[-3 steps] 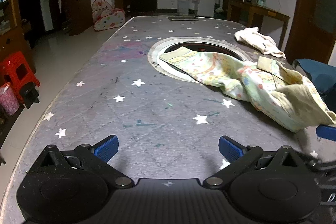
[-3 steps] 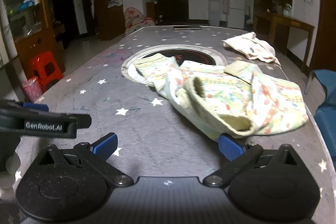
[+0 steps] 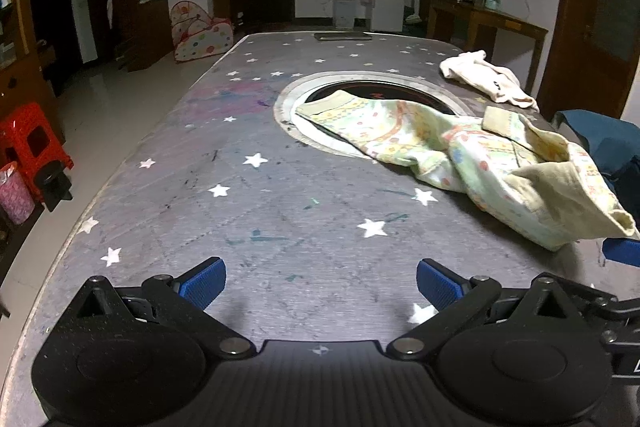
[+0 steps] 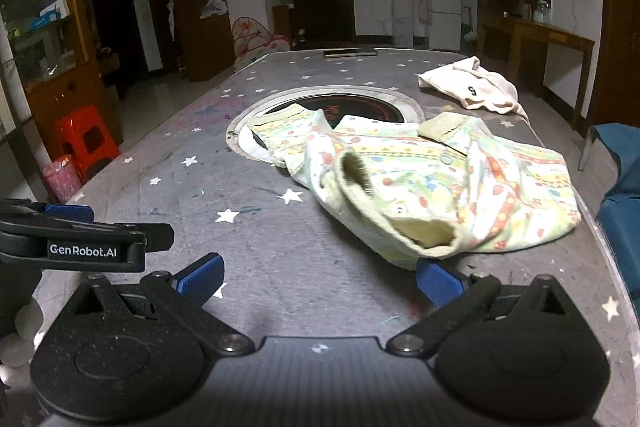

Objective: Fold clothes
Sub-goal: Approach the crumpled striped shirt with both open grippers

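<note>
A crumpled pale green and yellow patterned child's garment [image 3: 460, 155] lies on the grey star-print table [image 3: 280, 211], partly over a round inset hob. It also shows in the right wrist view [image 4: 432, 183]. My left gripper [image 3: 320, 281] is open and empty over bare table, left of the garment. My right gripper [image 4: 320, 277] is open and empty, its right fingertip [image 4: 436, 283] just short of the garment's near edge. A second cream garment [image 4: 472, 89] lies at the far right of the table.
The round hob [image 4: 360, 107] is sunk in the table's middle. A flat dark object [image 4: 350, 53] lies at the far edge. A blue chair [image 4: 620, 187] stands by the right edge. A red stool [image 3: 32, 143] stands on the floor to the left.
</note>
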`<state>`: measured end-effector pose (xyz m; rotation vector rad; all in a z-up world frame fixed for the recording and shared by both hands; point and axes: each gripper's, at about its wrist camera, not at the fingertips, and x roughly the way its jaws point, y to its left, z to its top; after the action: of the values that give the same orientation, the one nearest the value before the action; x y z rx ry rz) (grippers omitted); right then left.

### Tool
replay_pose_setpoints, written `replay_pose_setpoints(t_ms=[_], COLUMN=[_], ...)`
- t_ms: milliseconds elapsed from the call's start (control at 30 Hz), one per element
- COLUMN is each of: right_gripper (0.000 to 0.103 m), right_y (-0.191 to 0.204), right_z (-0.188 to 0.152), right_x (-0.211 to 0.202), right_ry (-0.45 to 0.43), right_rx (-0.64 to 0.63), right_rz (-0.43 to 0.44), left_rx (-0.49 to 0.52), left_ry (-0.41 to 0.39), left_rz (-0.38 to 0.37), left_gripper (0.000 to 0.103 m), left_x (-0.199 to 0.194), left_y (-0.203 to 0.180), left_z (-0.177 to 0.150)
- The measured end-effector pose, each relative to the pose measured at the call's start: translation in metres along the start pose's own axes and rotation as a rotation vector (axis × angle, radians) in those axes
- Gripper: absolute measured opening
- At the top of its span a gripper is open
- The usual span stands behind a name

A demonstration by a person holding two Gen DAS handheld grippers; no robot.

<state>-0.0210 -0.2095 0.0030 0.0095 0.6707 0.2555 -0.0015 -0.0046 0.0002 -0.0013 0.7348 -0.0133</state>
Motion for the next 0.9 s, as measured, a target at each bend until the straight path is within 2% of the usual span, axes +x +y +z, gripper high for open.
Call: replay_pose_setpoints(t_ms=[333,433,900], right_gripper=[0.103,0.103,0.103], right_y=[-0.009,-0.018,-0.022], right_z=[-0.009,0.001,0.001], right_x=[-0.022,-0.016,-0.031], right_ry=[-0.054,-0.022,-0.030], right_rx=[-0.057,-0.038,-0.076], right_rz=[-0.046,-0.062,-0.105], left_rx=[0.014,0.024,0.064], left_ry=[0.011,0.015,0.037], left_rz=[0.004,0.006,-0.015], left_gripper=[0.103,0.103,0.103], left_x=[-0.008,-0.011,-0.013], left_y=[-0.027,-0.038,-0.065], left_z=[-0.001,-0.001,0.007])
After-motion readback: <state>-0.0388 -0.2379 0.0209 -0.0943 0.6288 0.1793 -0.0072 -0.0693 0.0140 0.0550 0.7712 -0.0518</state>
